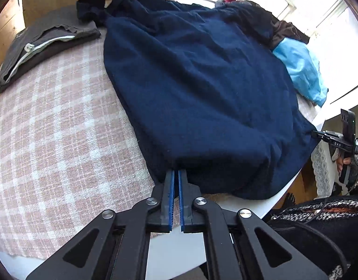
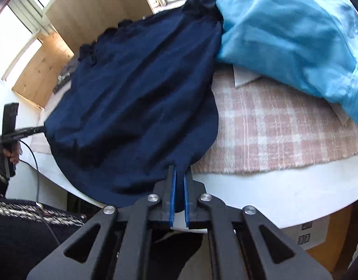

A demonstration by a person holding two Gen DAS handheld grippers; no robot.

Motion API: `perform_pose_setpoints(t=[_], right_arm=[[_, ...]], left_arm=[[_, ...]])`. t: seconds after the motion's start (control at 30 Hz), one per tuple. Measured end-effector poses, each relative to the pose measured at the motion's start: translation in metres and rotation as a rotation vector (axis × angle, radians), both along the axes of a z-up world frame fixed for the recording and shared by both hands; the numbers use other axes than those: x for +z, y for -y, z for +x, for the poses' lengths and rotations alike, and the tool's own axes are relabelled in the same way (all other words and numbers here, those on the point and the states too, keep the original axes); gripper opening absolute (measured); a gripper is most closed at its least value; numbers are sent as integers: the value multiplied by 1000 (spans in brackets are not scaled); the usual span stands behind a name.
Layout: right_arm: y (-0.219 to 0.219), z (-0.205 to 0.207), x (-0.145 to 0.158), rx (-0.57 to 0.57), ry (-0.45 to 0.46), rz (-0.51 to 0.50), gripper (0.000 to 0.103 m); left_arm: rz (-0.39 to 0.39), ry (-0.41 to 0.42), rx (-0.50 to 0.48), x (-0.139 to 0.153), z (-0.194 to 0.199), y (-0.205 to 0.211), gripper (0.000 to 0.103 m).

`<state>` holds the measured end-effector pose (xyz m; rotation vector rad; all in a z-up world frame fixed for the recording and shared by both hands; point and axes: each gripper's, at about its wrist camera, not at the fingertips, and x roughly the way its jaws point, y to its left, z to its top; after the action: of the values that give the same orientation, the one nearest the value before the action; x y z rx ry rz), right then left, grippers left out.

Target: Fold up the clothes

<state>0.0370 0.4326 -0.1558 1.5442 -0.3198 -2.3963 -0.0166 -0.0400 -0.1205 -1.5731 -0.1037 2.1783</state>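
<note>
A navy blue garment (image 1: 197, 81) lies spread across the pink plaid cloth (image 1: 57, 126) on the white table (image 1: 179, 252). My left gripper (image 1: 176, 171) is shut on the navy garment's near hem, its tips buried in the fabric. In the right wrist view the same navy garment (image 2: 137, 88) drapes over the table's front edge. My right gripper (image 2: 179, 170) is shut on its near right corner. The right gripper's body (image 1: 342, 137) shows at the far right of the left wrist view. The left gripper's body (image 2: 13, 128) shows at the left of the right wrist view.
A folded dark grey garment (image 1: 39, 46) lies at the far left. A light blue garment (image 2: 295, 37) and a brown one (image 1: 288, 31) are heaped at the far right. A person's patterned sleeve (image 1: 318, 212) is near the table's front edge. A cardboard box (image 2: 318, 240) sits below.
</note>
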Motion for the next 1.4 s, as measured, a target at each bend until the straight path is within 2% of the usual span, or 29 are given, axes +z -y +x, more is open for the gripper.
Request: perform_pose_setpoints(t=[0.07, 0.17, 0.2, 0.27, 0.33, 0.4, 0.43, 0.47, 0.5, 0.53, 0.57, 0.7, 0.83, 1.0, 1.03, 1.07, 1.1, 1.13, 1.2, 1.33, 1.4], right_arm=[[-8, -9, 27, -27, -68, -46, 6], [-17, -42, 67, -42, -158, -75, 6], [-15, -60, 75, -43, -181, -58, 6], [-5, -99, 87, -44, -220, -4, 6], [-1, -139, 80, -74, -199, 75, 6], [-1, -178, 58, -106, -98, 171, 6], [-3, -194, 49, -110, -44, 217, 6], [-3, -203, 39, -98, -13, 249, 6], [0, -207, 31, -81, -1, 273, 6], [2, -208, 25, -65, 3, 292, 6], [4, -207, 23, -52, -1, 304, 6], [0, -204, 23, -37, -4, 282, 6], [-10, -200, 25, -30, 1, 258, 6], [-10, -193, 17, -12, 5, 261, 6], [-10, -192, 17, -11, 6, 260, 6], [-10, -191, 17, -10, 6, 259, 6], [-11, -191, 17, -8, 5, 258, 6], [-10, -191, 17, -7, 2, 257, 6], [-9, -190, 21, -3, -9, 260, 6], [-8, -190, 46, -6, -73, 225, 6], [-8, -194, 59, -16, -107, 196, 6]], left_arm=[[19, -44, 6, 25, -2, 5, 1], [-30, -106, -10, 51, -40, 10, 0], [-50, -119, -15, 59, -56, 9, 0], [-99, -126, -18, 54, -99, 7, 0], [-149, -118, -21, 46, -132, 5, 0], [-198, -90, -25, 37, -148, 3, 1], [-193, -73, -28, 33, -139, 2, 4], [-184, -54, -31, 29, -128, 1, 15], [-175, -36, -34, 24, -117, 0, 22], [-166, -18, -38, 20, -106, -2, 34], [-157, 1, -41, 15, -95, -3, 39], [-121, 74, -53, -2, -50, -7, 40], [-84, 147, -65, -20, -5, -12, 45], [-77, 159, -22, -37, -11, -18, 46], [-64, 160, -9, -39, -16, -20, 38], [-43, 160, 1, -41, -22, -21, 18], [-21, 159, 10, -42, -29, -21, 6], [-19, 150, 12, -40, -34, -20, 4], [-22, 118, 13, -29, -44, -17, 4], [-22, 4, 49, 23, -72, 8, 5], [-75, -47, 90, 37, -104, 14, 12]])
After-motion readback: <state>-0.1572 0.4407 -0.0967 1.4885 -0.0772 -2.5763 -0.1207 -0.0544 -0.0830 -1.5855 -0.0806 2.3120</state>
